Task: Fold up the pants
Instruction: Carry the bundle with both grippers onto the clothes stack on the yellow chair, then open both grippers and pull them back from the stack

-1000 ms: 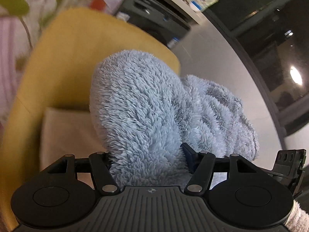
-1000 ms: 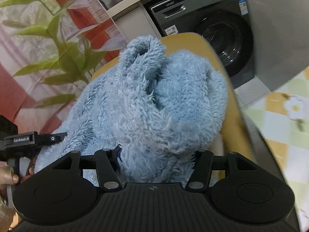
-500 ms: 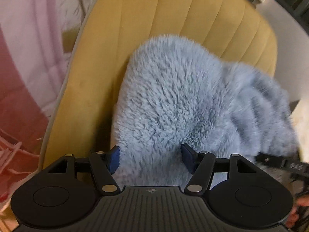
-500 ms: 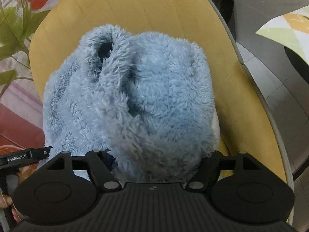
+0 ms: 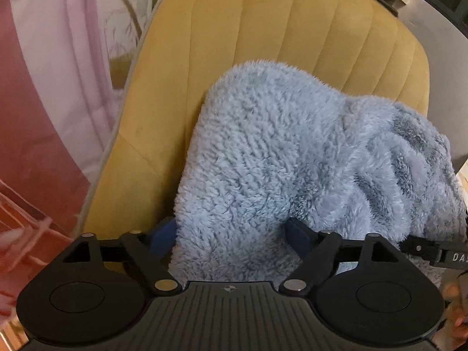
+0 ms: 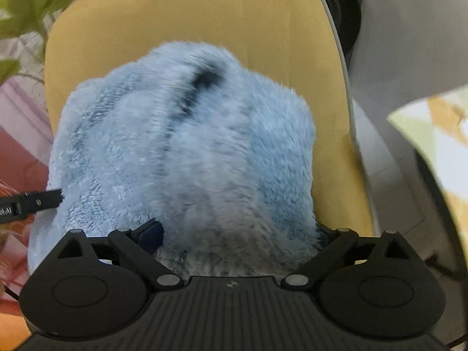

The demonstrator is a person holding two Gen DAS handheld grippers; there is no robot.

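Fluffy light-blue fleece pants (image 5: 278, 152) lie bunched in a thick fold on the seat of a yellow chair (image 5: 292, 23). My left gripper (image 5: 231, 235) straddles the near left part of the bundle. Its jaws are opening and its blue pads (image 5: 162, 237) stand off the fleece. In the right wrist view the pants (image 6: 190, 146) fill the middle of the chair (image 6: 190, 8). My right gripper (image 6: 237, 234) points steeply down over their near edge, its jaws opening wide, with fleece between them but not pinched. Its right pad is hidden in the pile.
A pink and red patterned curtain (image 5: 44, 87) hangs left of the chair, with green leaves (image 6: 26, 3) beside it. A dark washing machine (image 6: 342, 8) stands behind the chair's right edge. A checked tablecloth (image 6: 433, 134) is at the right.
Both grippers came down toward the chair seat with the pants. Their jaws have spread apart, and the bundle now rests on the seat instead of hanging gripped.
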